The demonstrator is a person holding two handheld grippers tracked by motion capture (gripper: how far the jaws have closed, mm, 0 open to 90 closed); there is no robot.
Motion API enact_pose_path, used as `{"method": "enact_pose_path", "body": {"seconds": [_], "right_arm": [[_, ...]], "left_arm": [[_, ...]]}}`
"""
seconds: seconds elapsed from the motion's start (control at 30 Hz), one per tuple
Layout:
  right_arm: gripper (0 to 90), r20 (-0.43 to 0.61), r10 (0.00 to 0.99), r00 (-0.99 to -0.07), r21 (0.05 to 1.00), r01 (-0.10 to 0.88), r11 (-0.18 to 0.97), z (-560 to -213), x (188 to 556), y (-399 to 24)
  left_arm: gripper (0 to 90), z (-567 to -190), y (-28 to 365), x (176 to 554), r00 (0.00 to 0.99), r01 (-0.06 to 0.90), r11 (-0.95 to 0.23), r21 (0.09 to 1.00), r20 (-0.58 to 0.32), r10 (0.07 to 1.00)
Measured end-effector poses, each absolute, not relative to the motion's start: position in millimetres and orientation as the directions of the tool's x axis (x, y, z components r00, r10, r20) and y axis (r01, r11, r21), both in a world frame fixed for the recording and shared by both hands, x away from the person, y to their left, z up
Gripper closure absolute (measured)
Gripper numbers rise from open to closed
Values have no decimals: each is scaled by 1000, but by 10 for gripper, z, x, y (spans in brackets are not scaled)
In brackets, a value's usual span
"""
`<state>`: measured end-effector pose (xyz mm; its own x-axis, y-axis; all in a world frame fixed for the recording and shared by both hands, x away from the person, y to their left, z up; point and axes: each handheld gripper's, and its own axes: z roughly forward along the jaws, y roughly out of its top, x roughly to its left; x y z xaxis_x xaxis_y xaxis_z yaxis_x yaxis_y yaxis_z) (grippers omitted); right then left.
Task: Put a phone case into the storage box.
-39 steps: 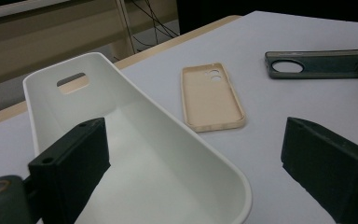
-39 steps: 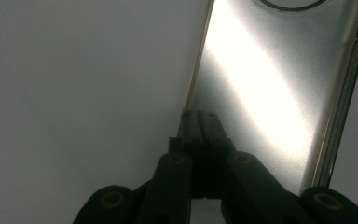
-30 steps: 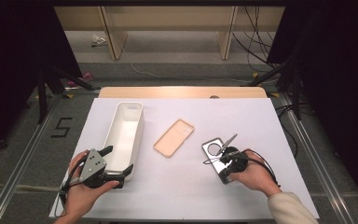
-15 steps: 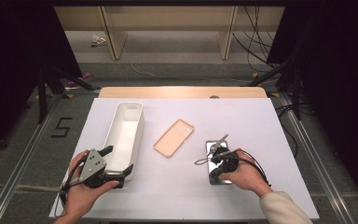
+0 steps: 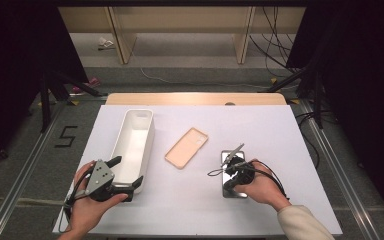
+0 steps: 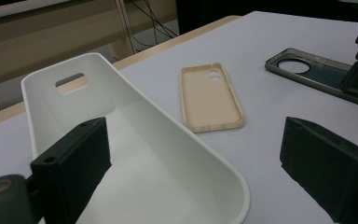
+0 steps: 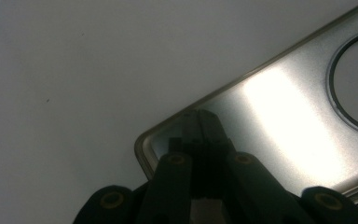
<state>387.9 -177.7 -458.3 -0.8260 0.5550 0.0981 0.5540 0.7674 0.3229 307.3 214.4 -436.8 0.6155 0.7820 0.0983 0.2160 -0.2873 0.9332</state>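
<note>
The right gripper (image 5: 233,171) had its fingers clenched tight together, with their tips over a corner of the shiny grey phone case (image 7: 279,107), which lay flat on the smooth white worktop (image 5: 260,125). The left gripper (image 5: 125,172) had its fingers spread wide, one on each side of the long white plastic bin's (image 6: 135,154) rounded end. A soft peach phone case (image 6: 209,98) lay between the bin and the grey one.

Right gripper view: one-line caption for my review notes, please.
Right gripper, jaws shut, tips down at a corner of the clear phone case lying on the white table.
</note>
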Motion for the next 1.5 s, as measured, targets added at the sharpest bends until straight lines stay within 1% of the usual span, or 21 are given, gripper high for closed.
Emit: {"method": "enact_pose_path", "body": {"seconds": [0.1, 0.13, 0.17, 0.23, 0.27, 0.3, 0.33, 0.37, 0.4, 0.43, 0.47, 0.5, 0.53, 0.57, 0.6, 0.73, 0.87, 0.93, 1.13, 1.33, 1.5], "right_arm": [[900, 96, 548, -831, 323, 546, 773, -4582, 3875, -1775], [833, 76, 537, -840, 324, 530, 784, -4574, 3870, -1776], [807, 70, 530, -845, 317, 523, 791, -4565, 3868, -1776], [719, 33, 501, -865, 322, 484, 814, -4529, 3860, -1788], [655, -2, 483, -876, 321, 457, 830, -4505, 3853, -1792], [655, -2, 483, -876, 321, 457, 830, -4505, 3853, -1792], [553, -55, 440, -896, 318, 402, 859, -4455, 3828, -1805], [553, -55, 440, -896, 318, 402, 859, -4455, 3828, -1805], [453, -90, 417, -905, 297, 375, 878, -4418, 3798, -1815], [428, -102, 405, -909, 286, 363, 887, -4403, 3787, -1817], [374, -120, 396, -910, 282, 351, 893, -4382, 3761, -1826], [374, -120, 396, -910, 282, 351, 893, -4382, 3761, -1826], [320, -122, 373, -920, 269, 331, 904, -4365, 3733, -1841], [320, -122, 373, -920, 269, 331, 904, -4365, 3733, -1841], [280, -134, 358, -924, 258, 316, 913, -4357, 3710, -1850], [237, -147, 345, -927, 239, 306, 922, -4363, 3687, -1850], [231, -145, 328, -933, 223, 292, 930, -4370, 3652, -1836], [229, -158, 302, -940, 207, 267, 941, -4380, 3619, -1826], [232, -161, 265, -951, 173, 238, 956, -4399, 3586, -1804], [239, -164, 247, -955, 159, 221, 962, -4416, 3573, -1791], [272, -180, 229, -957, 132, 207, 969, -4477, 3581, -1759]], "left_arm": [[79, -4369, 2143, 3072, 616, 217, -287, 933, 97, 782], [79, -4368, 2144, 3072, 616, 216, -287, 933, 98, 782], [79, -4368, 2144, 3072, 616, 216, -287, 933, 98, 782], [79, -4371, 2150, 3073, 616, 218, -286, 933, 96, 782], [79, -4370, 2152, 3074, 616, 218, -286, 933, 96, 782], [79, -4370, 2152, 3074, 616, 218, -286, 933, 96, 782], [79, -4371, 2154, 3074, 618, 217, -287, 933, 97, 781], [79, -4371, 2154, 3074, 618, 217, -287, 933, 97, 781], [79, -4371, 2155, 3073, 618, 217, -288, 933, 97, 780], [79, -4371, 2155, 3073, 618, 217, -288, 933, 97, 780], [79, -4370, 2156, 3072, 617, 219, -286, 933, 94, 781], [79, -4370, 2156, 3072, 617, 219, -286, 933, 94, 781], [79, -4371, 2154, 3071, 617, 219, -287, 933, 95, 781], [79, -4371, 2154, 3071, 617, 219, -287, 933, 95, 781], [79, -4371, 2153, 3070, 618, 219, -287, 933, 95, 780], [79, -4371, 2155, 3069, 618, 220, -286, 933, 94, 781], [79, -4373, 2157, 3070, 618, 220, -286, 933, 93, 780], [79, -4374, 2155, 3070, 618, 220, -286, 933, 94, 780], [79, -4373, 2154, 3068, 617, 221, -286, 932, 93, 781], [79, -4376, 2152, 3070, 618, 222, -285, 932, 92, 781], [80, -4376, 2150, 3070, 620, 220, -289, 932, 95, 779]]}}
